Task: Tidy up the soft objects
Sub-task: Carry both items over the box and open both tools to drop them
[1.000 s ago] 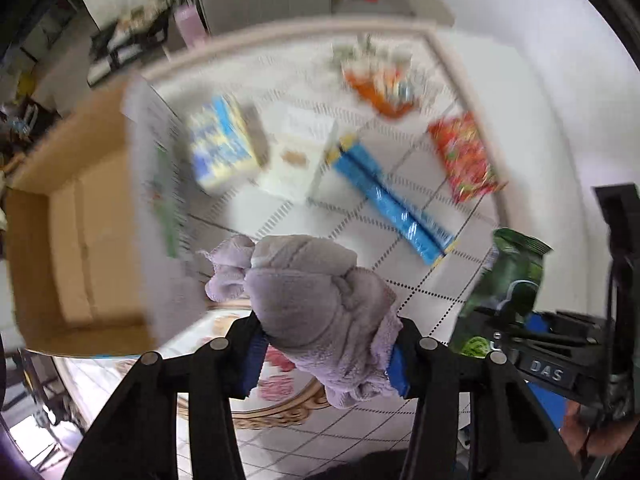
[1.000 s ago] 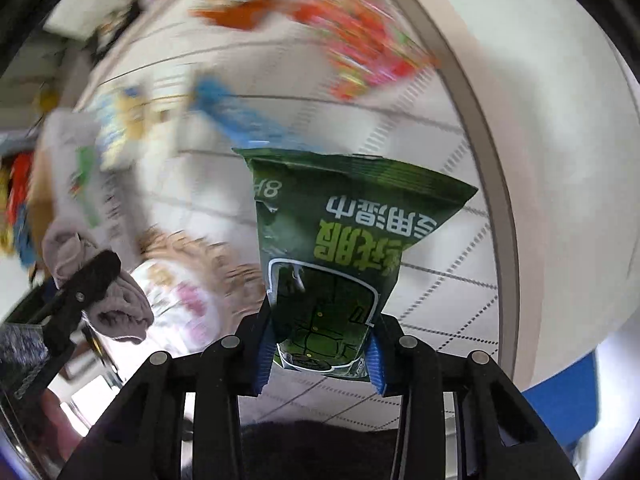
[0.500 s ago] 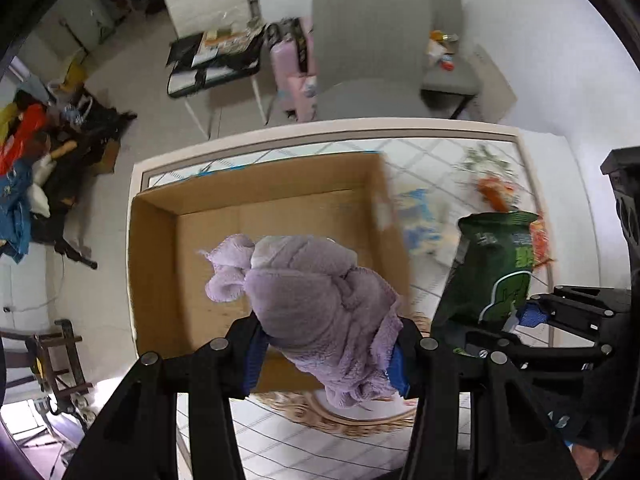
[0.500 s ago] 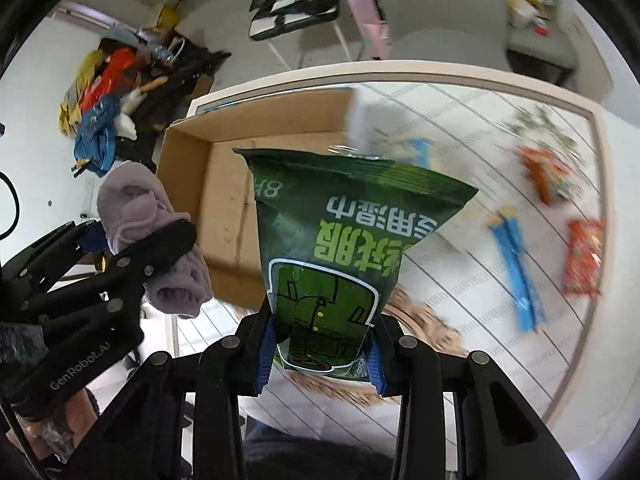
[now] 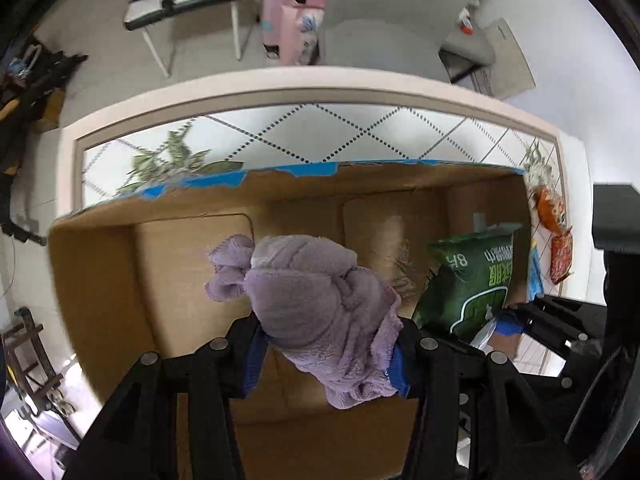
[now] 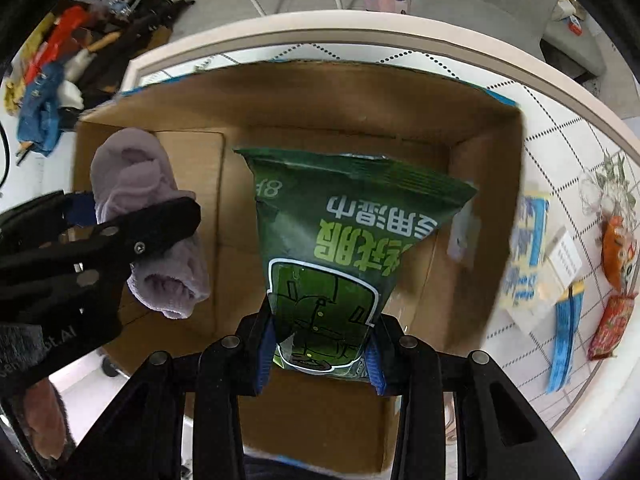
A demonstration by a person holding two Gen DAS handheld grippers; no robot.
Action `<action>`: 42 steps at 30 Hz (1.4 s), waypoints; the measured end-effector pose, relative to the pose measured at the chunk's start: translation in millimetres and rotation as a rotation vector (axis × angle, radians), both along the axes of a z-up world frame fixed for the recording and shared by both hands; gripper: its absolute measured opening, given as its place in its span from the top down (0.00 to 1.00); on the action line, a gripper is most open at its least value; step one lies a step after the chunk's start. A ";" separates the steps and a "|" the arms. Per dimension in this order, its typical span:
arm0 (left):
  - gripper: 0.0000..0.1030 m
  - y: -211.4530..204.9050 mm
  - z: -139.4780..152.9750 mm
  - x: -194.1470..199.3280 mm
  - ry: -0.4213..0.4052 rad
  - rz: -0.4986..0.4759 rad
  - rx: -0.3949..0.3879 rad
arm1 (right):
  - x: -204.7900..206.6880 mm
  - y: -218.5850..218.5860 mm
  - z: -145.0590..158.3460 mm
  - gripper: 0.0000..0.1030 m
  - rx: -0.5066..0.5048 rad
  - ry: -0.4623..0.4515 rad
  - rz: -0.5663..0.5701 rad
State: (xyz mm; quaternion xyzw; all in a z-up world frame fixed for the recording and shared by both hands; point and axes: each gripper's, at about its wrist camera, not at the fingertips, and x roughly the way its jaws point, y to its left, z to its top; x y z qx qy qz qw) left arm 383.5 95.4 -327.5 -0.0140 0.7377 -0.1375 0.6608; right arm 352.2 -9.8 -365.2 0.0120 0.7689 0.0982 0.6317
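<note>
My left gripper (image 5: 326,354) is shut on a knotted lilac towel (image 5: 316,300) and holds it above the open cardboard box (image 5: 100,280). My right gripper (image 6: 322,350) is shut on a green wet-wipes pack (image 6: 340,248), also held over the box (image 6: 480,184). The towel (image 6: 148,216) and left gripper (image 6: 128,236) show at the left of the right wrist view. The green pack (image 5: 476,280) and right gripper (image 5: 508,324) show at the right of the left wrist view. The box floor below looks bare.
The box stands on a round tiled table (image 5: 320,132). To its right lie a blue-yellow pack (image 6: 524,248), a blue tube pack (image 6: 564,336), and orange (image 6: 618,252) and red snack bags (image 6: 610,328). Chairs (image 5: 380,44) and clutter (image 6: 60,68) stand on the floor beyond.
Both grippers have swung left from the table's snack area to above the cardboard box, carrying the towel and the green pack. Their grips are unchanged.
</note>
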 end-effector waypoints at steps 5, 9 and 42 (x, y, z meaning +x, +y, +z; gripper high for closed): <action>0.50 2.9 -17.2 9.4 0.043 0.030 0.023 | 6.9 4.0 -16.5 0.60 -0.050 0.007 -0.004; 0.35 8.2 -23.1 9.3 0.080 0.064 0.009 | 2.6 3.2 -9.7 0.41 -0.059 -0.001 -0.037; 0.02 52.5 116.1 -149.7 -0.335 0.166 0.139 | -142.4 3.1 133.3 0.05 -0.082 -0.344 -0.136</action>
